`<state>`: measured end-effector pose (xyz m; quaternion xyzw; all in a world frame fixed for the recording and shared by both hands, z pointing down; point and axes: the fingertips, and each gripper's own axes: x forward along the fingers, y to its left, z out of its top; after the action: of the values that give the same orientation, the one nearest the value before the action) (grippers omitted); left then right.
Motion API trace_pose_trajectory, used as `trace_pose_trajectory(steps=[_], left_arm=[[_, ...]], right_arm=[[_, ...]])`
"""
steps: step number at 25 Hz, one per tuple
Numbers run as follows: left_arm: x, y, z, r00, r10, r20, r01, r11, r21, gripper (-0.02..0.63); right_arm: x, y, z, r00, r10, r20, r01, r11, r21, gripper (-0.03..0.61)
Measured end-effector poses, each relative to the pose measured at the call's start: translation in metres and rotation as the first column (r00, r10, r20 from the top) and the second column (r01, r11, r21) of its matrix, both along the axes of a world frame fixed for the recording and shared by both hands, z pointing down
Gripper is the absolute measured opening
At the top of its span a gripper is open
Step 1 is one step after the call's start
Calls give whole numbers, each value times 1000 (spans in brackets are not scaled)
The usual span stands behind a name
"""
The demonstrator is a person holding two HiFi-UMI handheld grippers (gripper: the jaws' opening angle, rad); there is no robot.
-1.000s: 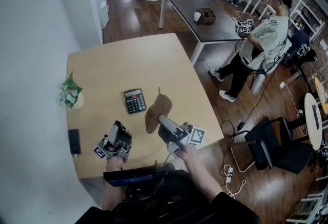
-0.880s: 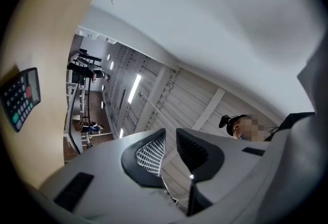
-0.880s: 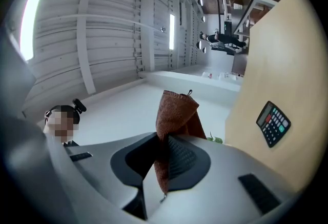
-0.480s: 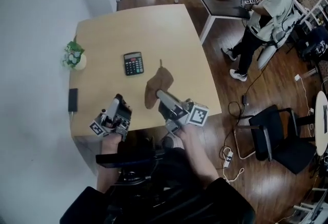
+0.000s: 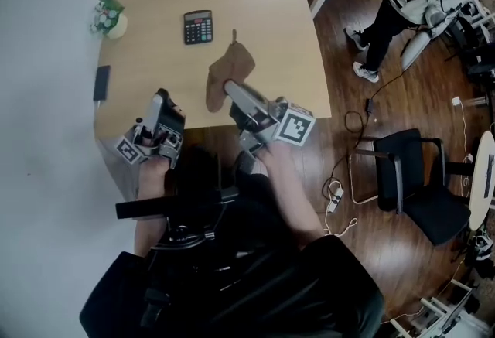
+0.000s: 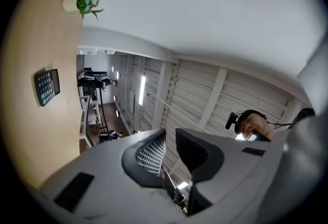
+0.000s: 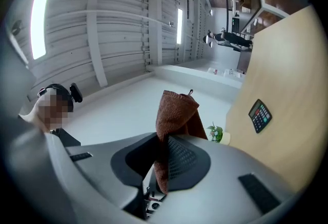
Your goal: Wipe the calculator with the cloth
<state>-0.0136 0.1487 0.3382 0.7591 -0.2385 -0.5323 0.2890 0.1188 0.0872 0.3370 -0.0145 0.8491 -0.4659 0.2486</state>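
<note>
**Cloth gripped, calculator not yet reached**

Head view: the black pocket calculator point(image 5: 198, 26) lies flat on the pale wooden table point(image 5: 263, 11), well ahead of both tools. The right gripper point(image 5: 230, 89) is clamped on the brown terry cloth point(image 5: 224, 73), which sticks out past its tips. The left gripper point(image 5: 160, 100) hangs over the table's near edge.

Left gripper view: its jaws are nearly together, with a narrow gap and nothing between them.

Right gripper view: the cloth is pinched by one edge. The wipe should go best with a broad fold laid flat on the keys and the left tool steadying the calculator against sliding
</note>
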Motion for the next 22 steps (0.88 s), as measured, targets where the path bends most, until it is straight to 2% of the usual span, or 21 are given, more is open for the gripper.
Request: trace_pose_trajectory(steps=[4, 9, 15, 22], left_arm=[[-2, -2, -3, 999, 34, -14, -34, 999, 26, 51], [-19, 15, -14, 997, 73, 18, -74, 996, 52, 36], [-58, 27, -16, 996, 91, 20, -92, 995, 45, 23], [-73, 24, -13, 996, 93, -1, -93, 994, 50, 18]], right_arm=[[3, 2, -4, 999, 47, -3, -47, 998, 45, 43], [-7, 13, -11, 994, 109, -3, -108, 992, 59, 43], [-52, 29, -6, 995, 96, -39, -93, 994, 62, 41], [-68, 25, 6, 986, 109, -126, -101, 992, 70, 41]])
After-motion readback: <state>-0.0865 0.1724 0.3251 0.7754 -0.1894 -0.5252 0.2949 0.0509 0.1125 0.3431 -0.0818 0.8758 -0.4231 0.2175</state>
